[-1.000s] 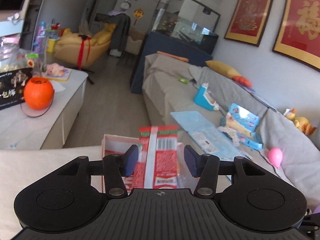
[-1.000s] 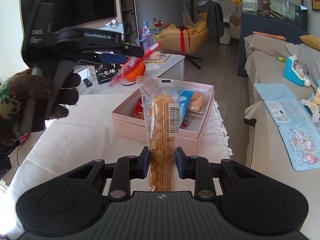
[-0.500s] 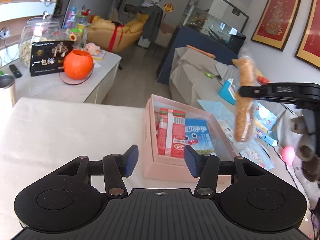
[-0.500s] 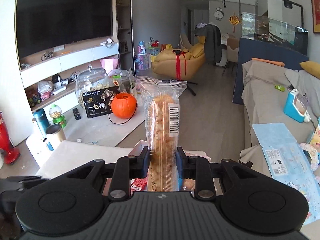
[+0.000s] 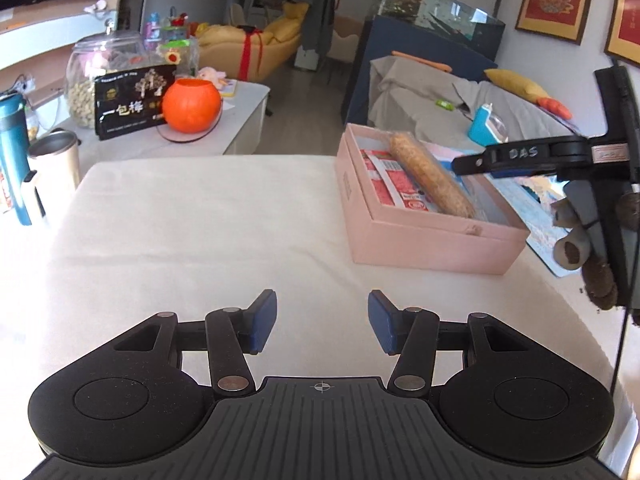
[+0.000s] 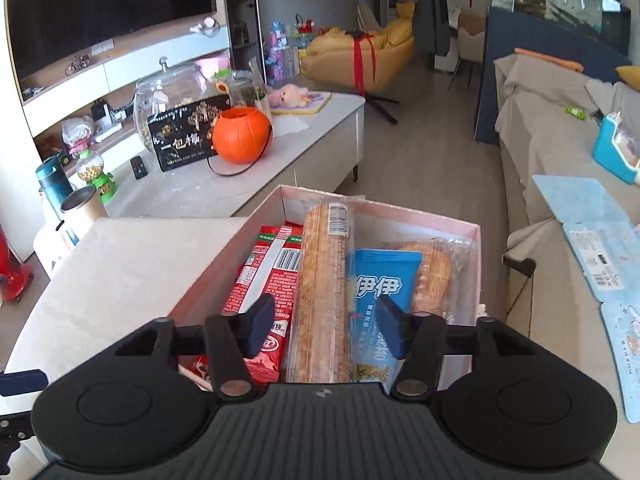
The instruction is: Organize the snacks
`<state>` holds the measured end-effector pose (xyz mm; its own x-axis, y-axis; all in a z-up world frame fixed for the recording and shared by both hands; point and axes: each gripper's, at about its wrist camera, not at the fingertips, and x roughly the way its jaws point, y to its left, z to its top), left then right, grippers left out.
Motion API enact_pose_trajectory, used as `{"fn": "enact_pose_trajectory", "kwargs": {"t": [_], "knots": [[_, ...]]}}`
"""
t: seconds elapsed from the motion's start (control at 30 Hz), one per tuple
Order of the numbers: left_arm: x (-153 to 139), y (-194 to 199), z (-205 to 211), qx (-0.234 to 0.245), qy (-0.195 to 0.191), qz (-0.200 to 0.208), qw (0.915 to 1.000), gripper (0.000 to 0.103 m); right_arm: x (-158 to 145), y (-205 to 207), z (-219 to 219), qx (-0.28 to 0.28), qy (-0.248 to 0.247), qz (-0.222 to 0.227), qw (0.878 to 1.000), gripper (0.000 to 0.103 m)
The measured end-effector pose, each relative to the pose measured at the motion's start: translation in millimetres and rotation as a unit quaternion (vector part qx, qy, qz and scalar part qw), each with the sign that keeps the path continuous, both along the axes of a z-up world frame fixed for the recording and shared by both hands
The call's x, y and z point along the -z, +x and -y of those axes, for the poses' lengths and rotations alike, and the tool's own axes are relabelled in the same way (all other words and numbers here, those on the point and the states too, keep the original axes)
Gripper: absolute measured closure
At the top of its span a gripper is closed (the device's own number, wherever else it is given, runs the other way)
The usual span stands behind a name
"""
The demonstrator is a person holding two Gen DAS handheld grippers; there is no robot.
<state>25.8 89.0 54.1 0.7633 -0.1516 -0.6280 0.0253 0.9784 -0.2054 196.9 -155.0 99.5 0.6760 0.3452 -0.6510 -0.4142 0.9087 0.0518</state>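
Living room setup: a table under a cream cloth (image 5: 208,232), with the pink box (image 5: 432,240) sitting at its far right corner, sofa side. Everything below is relative to that box.

The long crispy snack roll in clear wrap (image 6: 322,300) lies inside the box, lengthwise down the middle, resting partly on the red packet (image 6: 272,280) to its left and touching the blue packet (image 6: 380,300) on its right. Another bready snack (image 6: 432,280) sits against the box's right wall.

Your right gripper (image 6: 324,328) hovers just over the near end of the box with its jaws spread wide on either side of the roll, gripping nothing, so I'd say the drop is done. Your left gripper (image 5: 322,320) is well back from the box over bare cloth, jaws also released and empty.

To finish this step cleanly, my advice:
- Lift the right gripper straight up before swinging away. The wrap is crinkly (and a blue pad (image 6: 262,320) looks close to the red packet), so a sideways exit could drag something.
- The roll sits a bit high on the red packet. If you want it flat, nudge it toward the blue packet's side with closed fingers.
- I can't see any more loose snacks on the cloth from here, so check around the box before calling it done.
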Motion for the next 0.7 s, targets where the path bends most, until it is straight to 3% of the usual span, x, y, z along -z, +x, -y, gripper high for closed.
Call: {"fn": "enact_pose_trajectory", "kwargs": {"t": [0.13, 0.23, 0.3, 0.37, 0.47, 0.57, 0.63, 0.7], "knots": [[16.8, -13.8, 24.5, 0.007, 0.026, -0.001, 0.9996, 0.048, -9.5, -55.5, 21.4, 0.023, -0.008, 0.042, 0.999, 0.026], [30.2, -21.6, 41.2, -0.005, 0.05, 0.004, 0.9987, 0.048, 8.6, -96.2, 28.2, 0.04, -0.017, 0.022, 0.999, 0.024], [40.7, -21.9, 46.8, -0.012, 0.041, -0.009, 0.999, 0.047, 30.0, -119.0, 28.8, 0.043, -0.006, -0.007, 0.999, 0.024], [45.3, -26.7, 55.4, -0.019, 0.055, 0.005, 0.9983, 0.044, 51.8, -136.2, 25.0, 0.049, -0.005, -0.026, 0.998, 0.024], [47.1, -28.9, 70.1, -0.026, 0.098, 0.012, 0.9948, 0.044, 79.9, -149.0, 20.1, 0.057, -0.018, -0.046, 0.997, 0.024], [46.7, -28.5, 72.8, -0.034, 0.095, 0.012, 0.9948, 0.043, 88.3, -159.0, 17.5, 0.07, -0.03, -0.016, 0.997, 0.017], [46.6, -28.8, 73.0, -0.037, 0.09, 0.013, 0.9952, 0.041, 90.3, -156.3, 17.2, 0.086, -0.038, -0.018, 0.995, 0.005], [47.0, -29.6, 76.8, -0.04, 0.097, 0.014, 0.9944, 0.041, 92.5, -149.4, 21.7, 0.104, -0.03, -0.032, 0.994, 0.0]]}}
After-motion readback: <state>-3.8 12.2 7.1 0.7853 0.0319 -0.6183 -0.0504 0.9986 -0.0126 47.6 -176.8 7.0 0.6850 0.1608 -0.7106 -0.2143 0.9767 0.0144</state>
